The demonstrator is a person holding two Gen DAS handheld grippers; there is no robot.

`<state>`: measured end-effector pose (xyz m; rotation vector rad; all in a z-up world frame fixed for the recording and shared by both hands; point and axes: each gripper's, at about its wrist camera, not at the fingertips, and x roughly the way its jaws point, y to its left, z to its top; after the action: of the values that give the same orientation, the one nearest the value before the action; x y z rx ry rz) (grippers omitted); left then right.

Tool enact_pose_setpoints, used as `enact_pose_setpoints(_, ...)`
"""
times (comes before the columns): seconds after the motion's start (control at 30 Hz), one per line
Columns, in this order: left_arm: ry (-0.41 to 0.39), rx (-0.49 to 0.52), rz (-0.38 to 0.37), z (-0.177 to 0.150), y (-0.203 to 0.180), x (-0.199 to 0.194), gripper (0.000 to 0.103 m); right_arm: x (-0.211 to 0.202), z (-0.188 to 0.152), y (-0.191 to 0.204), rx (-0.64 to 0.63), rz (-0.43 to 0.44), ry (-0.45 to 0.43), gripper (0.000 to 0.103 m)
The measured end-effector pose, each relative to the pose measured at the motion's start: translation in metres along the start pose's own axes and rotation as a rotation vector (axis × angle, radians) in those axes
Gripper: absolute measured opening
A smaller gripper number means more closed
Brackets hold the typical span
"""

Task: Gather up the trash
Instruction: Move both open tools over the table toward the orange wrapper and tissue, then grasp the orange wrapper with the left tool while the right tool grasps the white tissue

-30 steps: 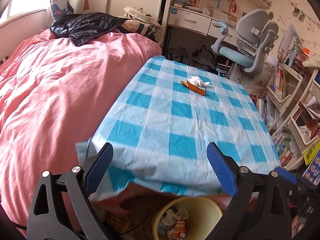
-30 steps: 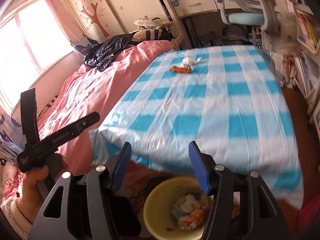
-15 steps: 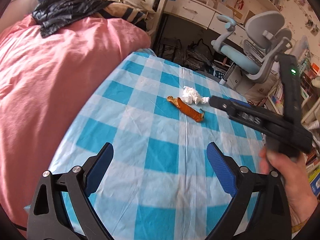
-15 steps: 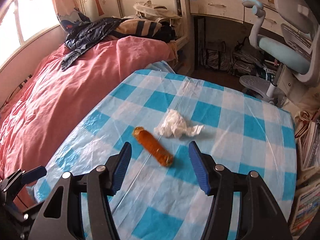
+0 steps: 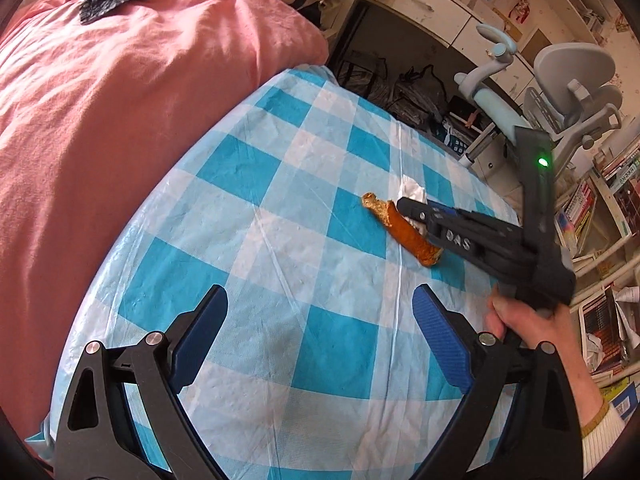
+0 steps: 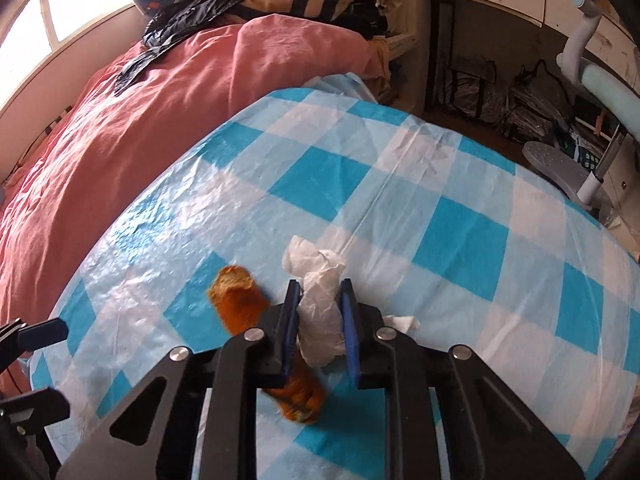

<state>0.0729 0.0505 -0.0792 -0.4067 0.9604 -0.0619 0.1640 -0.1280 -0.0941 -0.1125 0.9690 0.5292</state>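
Note:
On the blue-and-white checked tablecloth [image 5: 280,240] lie a crumpled white tissue [image 6: 320,304] and, just left of it, an orange-brown snack wrapper [image 6: 240,304]. My right gripper [image 6: 320,312] points down at the cloth. Its jaws are closing, with the tissue between the blue pads and squeezed by them. The left wrist view shows the same right gripper [image 5: 408,210] over the tissue [image 5: 412,192], crossing the wrapper [image 5: 400,232], with a hand on its handle. My left gripper [image 5: 320,332] hangs open above bare cloth, short of the wrapper, with nothing between its fingers.
A bed with a pink cover [image 5: 120,100] runs along the table's left side, with a black jacket [image 6: 192,20] on it. A grey and light-blue desk chair [image 5: 568,76] stands beyond the far edge. Bookshelves [image 5: 608,200] line the right. Bags lie under the desk [image 6: 500,96].
Both grippers have moved forward from the table's near edge over the cloth, and the yellow bin has left view. The right gripper's jaws have narrowed around the tissue.

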Motion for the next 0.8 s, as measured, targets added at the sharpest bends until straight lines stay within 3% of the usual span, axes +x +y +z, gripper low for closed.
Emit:
enact_pose_setpoints(0.13, 0.023, 0.015, 0.003, -0.005, 0.000, 0.001, 0.090, -0.016, -0.034, 0.015, 0.143, 0.146, -0.008, 0.020)
enact_pose_setpoints(0.3, 0.058, 0.026, -0.005, -0.014, 0.005, -0.002, 0.090, -0.038, -0.084, 0.020, 0.444, 0.360, -0.011, 0.020)
enact_pose_setpoints(0.57, 0.086, 0.068, 0.016, -0.035, -0.005, 0.002, 0.090, -0.122, -0.140, -0.001, 0.635, 0.355, -0.124, 0.021)
enact_pose_setpoints(0.8, 0.041, 0.118, 0.117, -0.038, -0.020, 0.010, 0.090, -0.132, -0.155, 0.000, 0.648, 0.336, -0.155, 0.022)
